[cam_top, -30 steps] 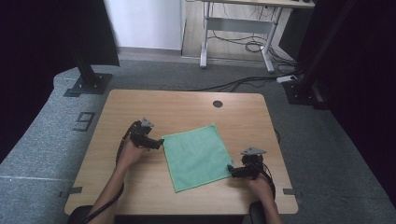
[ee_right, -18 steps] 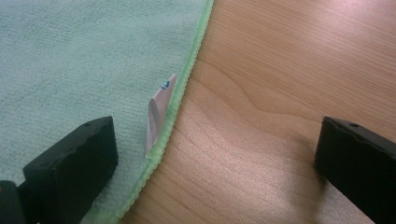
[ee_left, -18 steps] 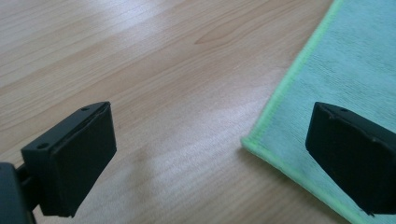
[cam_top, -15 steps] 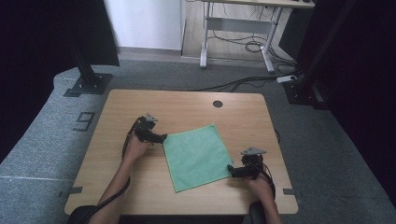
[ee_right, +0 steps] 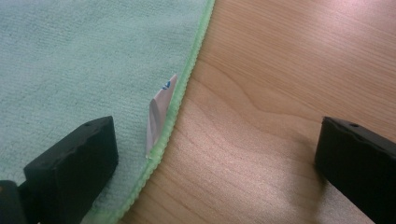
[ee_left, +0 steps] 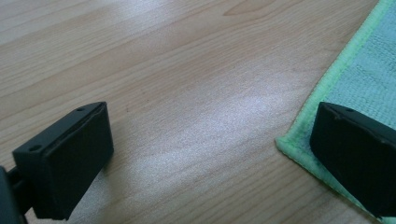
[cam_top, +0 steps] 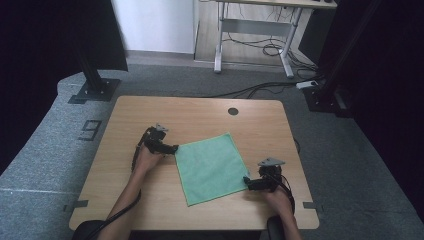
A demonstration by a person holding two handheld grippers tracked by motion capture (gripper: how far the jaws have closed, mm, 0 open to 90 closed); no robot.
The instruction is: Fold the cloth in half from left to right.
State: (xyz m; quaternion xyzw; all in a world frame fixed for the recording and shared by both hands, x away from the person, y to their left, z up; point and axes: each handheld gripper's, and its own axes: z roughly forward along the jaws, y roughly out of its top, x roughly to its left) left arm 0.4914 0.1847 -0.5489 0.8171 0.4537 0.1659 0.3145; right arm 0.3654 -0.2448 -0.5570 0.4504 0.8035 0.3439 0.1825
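We see a grey floor around one light wooden table [cam_top: 130,115], with a desk frame and loose cables beyond its far edge and a small dark hole [cam_top: 233,111] near the middle of that far edge. One green cloth [cam_top: 210,167] lies flat on the table, a little right of the centre, turned so that one corner points toward the far edge and another toward the near edge.

Starting at the left, the left gripper [cam_top: 172,149] sits right at the cloth's left corner. In the left gripper view its two jaws stand wide apart and hold nothing: one is over bare wood, the other over the cloth's bright green hem [ee_left: 308,116] at that corner.

At the right, the right gripper [cam_top: 248,182] rests at the cloth's right edge, close to the near right corner of the table. In the right gripper view its jaws are also wide apart and hold nothing; one is over the cloth, the other over bare wood, with the hem and one small white label [ee_right: 158,114] between them.

We count two grippers, two forearms, one cloth, one label.

Compared with a second ago, the left gripper has moved toward the far edge of the table, following the cloth's left corner; the right gripper and the cloth have kept their places.
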